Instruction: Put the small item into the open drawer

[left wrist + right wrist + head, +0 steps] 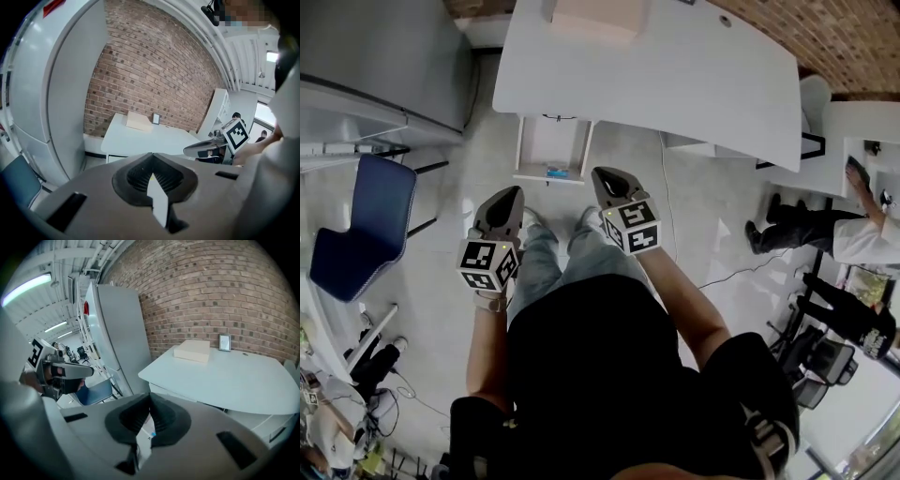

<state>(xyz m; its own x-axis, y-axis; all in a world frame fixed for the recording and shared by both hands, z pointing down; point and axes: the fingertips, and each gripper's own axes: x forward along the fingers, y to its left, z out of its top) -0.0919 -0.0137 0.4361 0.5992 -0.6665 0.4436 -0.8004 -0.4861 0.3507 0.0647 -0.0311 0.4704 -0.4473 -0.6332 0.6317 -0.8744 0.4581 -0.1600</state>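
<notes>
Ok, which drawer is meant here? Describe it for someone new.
Find the big white table. The drawer juts out from under its left end, toward the person. It alone is pulled open, with a small blue thing at its near end.
</notes>
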